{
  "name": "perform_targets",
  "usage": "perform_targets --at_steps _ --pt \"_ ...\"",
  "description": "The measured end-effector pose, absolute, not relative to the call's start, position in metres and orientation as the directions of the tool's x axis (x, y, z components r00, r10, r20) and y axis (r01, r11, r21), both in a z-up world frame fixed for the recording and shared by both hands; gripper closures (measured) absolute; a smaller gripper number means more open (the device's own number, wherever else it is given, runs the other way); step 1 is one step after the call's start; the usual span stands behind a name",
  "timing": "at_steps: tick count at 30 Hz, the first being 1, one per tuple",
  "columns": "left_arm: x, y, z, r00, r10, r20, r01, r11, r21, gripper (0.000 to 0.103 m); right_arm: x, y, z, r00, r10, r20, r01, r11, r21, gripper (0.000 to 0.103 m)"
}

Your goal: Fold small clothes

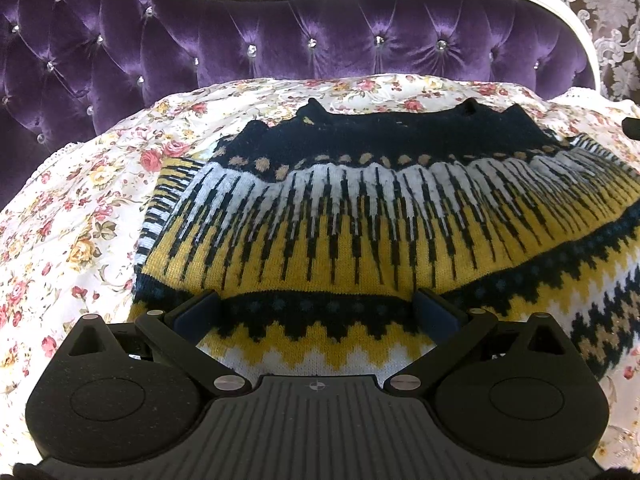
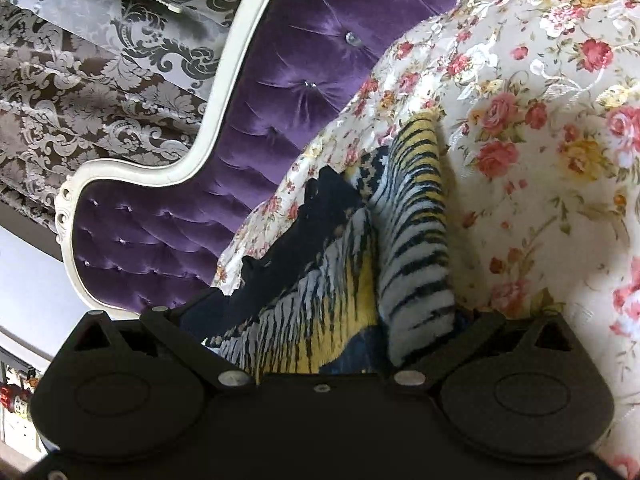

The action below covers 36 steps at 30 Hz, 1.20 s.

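On the floral bedspread [image 1: 80, 208], in front of the tufted purple headboard [image 1: 240, 44], the knitted sweater [image 1: 360, 232] lies spread out, its navy band farthest from me, then the white and yellow spiked stripes, then the zigzag rows nearest my left gripper [image 1: 318, 312]. My left jaws stand wide apart over the dark dotted band of the knit, and nothing is caught between them; whether the fingertips touch the wool I cannot tell. My right gripper [image 2: 320, 320] also has its jaws spread wide, and a bunched fold of the sweater [image 2: 400, 248] sits in the gap between them, a white-and-yellow striped flap lying beside the navy part. The right jaws are not closed on the cloth. In the right wrist view the white carved frame [image 2: 216, 112] edges the headboard, with damask-patterned wallpaper [image 2: 100, 80] behind it
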<state>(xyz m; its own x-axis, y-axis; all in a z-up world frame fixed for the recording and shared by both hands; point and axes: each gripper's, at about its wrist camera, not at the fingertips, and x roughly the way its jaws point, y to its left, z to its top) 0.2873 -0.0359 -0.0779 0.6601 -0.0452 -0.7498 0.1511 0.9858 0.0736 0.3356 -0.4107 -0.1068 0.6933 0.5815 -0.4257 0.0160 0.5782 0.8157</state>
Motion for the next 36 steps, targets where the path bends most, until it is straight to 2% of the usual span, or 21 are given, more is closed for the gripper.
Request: perform_targets --at_steps 2,4,5,6,7,8,9,13,20,27,33,36 --pt "0.287 -0.036 -0.078 0.662 -0.044 -0.748 0.148 0.986 0.074 0.000 0.336 -0.409 -0.106 0.684 0.588 -0.432 -0.003 0.594 0.804 0.000" --pt "0.286 -0.037 -0.078 0.662 -0.043 -0.748 0.147 0.986 0.074 0.000 0.334 -0.405 -0.104 0.679 0.567 -0.467 0.005 0.632 0.775 0.006" --pt "0.286 -0.037 -0.078 0.662 -0.043 -0.748 0.147 0.986 0.074 0.000 0.334 -0.403 -0.102 0.673 0.558 -0.485 0.010 0.649 0.760 0.016" --pt "0.286 -0.037 -0.078 0.663 -0.043 -0.748 0.147 0.986 0.074 0.000 0.333 -0.402 -0.102 0.669 0.549 -0.501 0.017 0.662 0.749 0.032" --pt "0.286 -0.037 -0.078 0.663 -0.042 -0.747 0.147 0.986 0.075 0.000 0.333 -0.401 -0.102 0.665 0.540 -0.516 0.030 0.671 0.741 0.041" --pt "0.286 -0.036 -0.077 0.663 -0.042 -0.748 0.147 0.986 0.076 0.000 0.333 -0.401 -0.103 0.662 0.532 -0.528 0.042 0.677 0.735 0.060" --pt "0.286 -0.037 -0.077 0.662 -0.040 -0.748 0.146 0.986 0.076 0.000 0.333 -0.400 -0.105 0.653 0.528 -0.543 0.055 0.682 0.729 0.065" --pt "0.287 -0.037 -0.077 0.660 -0.035 -0.750 0.143 0.986 0.080 0.000 0.333 -0.395 -0.099 0.637 0.500 -0.587 0.058 0.728 0.683 0.067" --pt "0.298 -0.038 -0.063 0.627 -0.029 -0.778 0.131 0.989 0.069 0.003 0.329 -0.394 -0.090 0.647 0.498 -0.578 0.051 0.727 0.684 0.067" --pt "0.322 -0.067 -0.031 0.683 -0.063 -0.728 0.145 0.988 0.050 0.003 0.328 -0.396 -0.087 0.654 0.514 -0.555 0.045 0.706 0.707 0.067" --pt "0.345 -0.093 -0.058 0.621 -0.003 -0.784 0.141 0.984 0.108 0.003 0.328 -0.396 -0.086 0.656 0.519 -0.547 0.043 0.699 0.714 0.067" --pt "0.346 -0.092 -0.074 0.627 -0.009 -0.779 0.113 0.990 0.079 0.000 0.328 -0.396 -0.086 0.658 0.520 -0.545 0.040 0.698 0.715 0.067"
